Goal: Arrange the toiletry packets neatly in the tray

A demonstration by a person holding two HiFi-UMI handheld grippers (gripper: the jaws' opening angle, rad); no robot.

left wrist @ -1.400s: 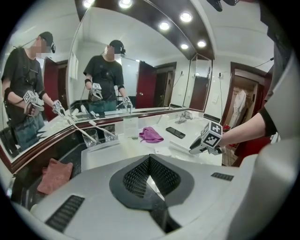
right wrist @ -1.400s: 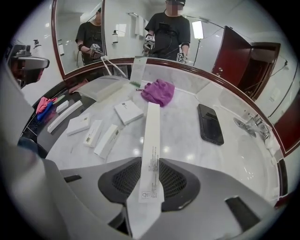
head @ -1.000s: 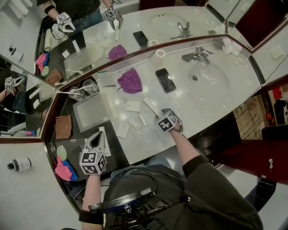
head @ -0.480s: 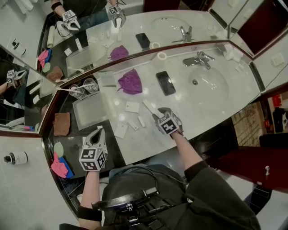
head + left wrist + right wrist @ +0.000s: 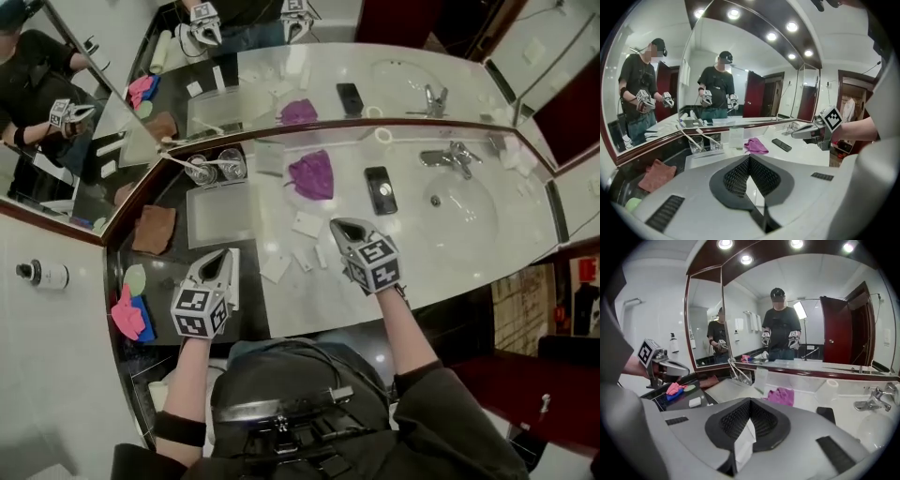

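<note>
Head view
- Tray (image 5: 220, 217): clear and shallow, on the counter (image 5: 309, 302) by the mirror corner, just below two glasses (image 5: 216, 169); no packet that I can make out in it.
- Loose packets (image 5: 307, 225): several white ones scattered on the counter between the tray and the right gripper, none lined up.
- Right gripper (image 5: 339, 225): held above the counter, nose toward the mirror; the tray is to its left and a little further back.
- Left gripper (image 5: 218, 257): just in front of the tray's near edge, so the nearer of the two to it.
- Other items: purple cloth (image 5: 312, 174) and phone (image 5: 380, 189), both behind the packets.

Left gripper view
- Left gripper (image 5: 750, 158): pads pressed together, nothing between them.
- Tray (image 5: 701, 159): straight ahead past the nose, near.

Right gripper view
- Right gripper (image 5: 750, 401): jaws have just been closing and now clamp a packet.
- Held packet (image 5: 743, 442): thin, white, pinched on edge, its long side running back along the jaws.
- Tray (image 5: 729, 389): ahead and left of the nose, before the glasses.

Judgement
- Coming move: the loaded gripper must carry leftward and away toward the mirror, then lay the packet flat, square with the tray's sides.
- Risk: the packet stands on edge and may land skewed.
</note>
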